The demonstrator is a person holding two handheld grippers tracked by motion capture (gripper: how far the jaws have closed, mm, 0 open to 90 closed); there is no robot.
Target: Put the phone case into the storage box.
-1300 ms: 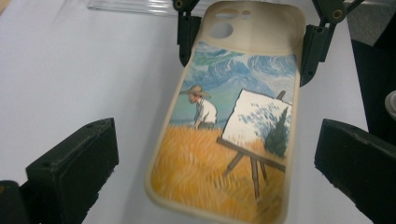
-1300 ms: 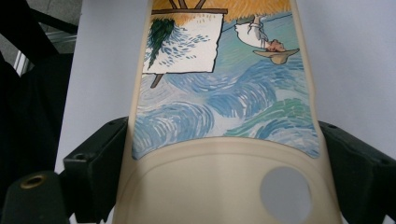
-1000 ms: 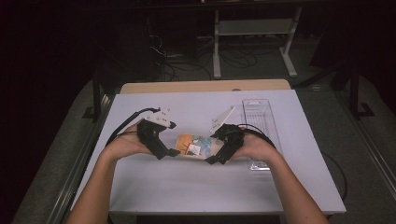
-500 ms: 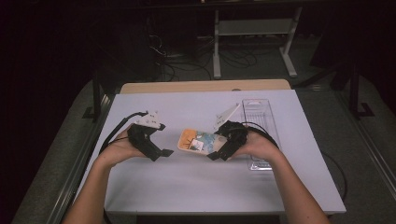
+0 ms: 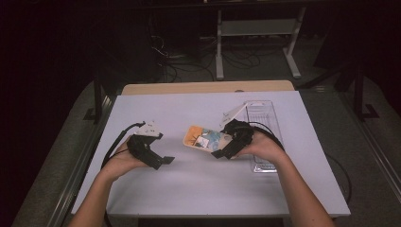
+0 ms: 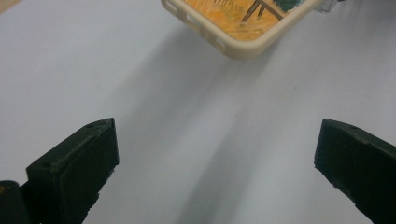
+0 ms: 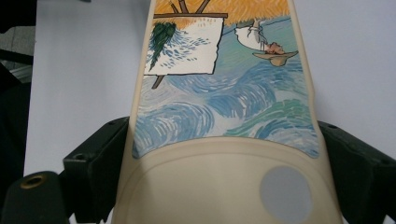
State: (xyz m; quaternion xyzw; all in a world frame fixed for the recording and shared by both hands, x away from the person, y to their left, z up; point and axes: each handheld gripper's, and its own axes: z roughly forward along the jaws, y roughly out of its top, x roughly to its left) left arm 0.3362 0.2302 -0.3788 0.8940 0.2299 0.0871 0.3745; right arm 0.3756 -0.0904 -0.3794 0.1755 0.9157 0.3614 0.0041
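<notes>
We held a phone case [image 5: 204,138], cream-rimmed and printed with blue swirls and an orange field, just above the middle of the white table [image 5: 189,189]. Our right gripper [image 5: 226,150] had its two black jaws closed on the case's long edges at the camera-hole end, as the right gripper view [image 7: 219,126] showed. Our left gripper [image 5: 163,161] hovered to the left of the case, apart from it, its jaws spread wide with nothing between them; in the left gripper view the case's orange corner [image 6: 243,28] hung beyond them over bare tabletop. A clear plastic tray [image 5: 262,123] lay on the table's right side, under our right hand. Past the far edge ran a wooden strip [image 5: 203,88], then a dark room with floor cables [image 5: 179,66] and a pale metal stand [image 5: 257,33].
</notes>
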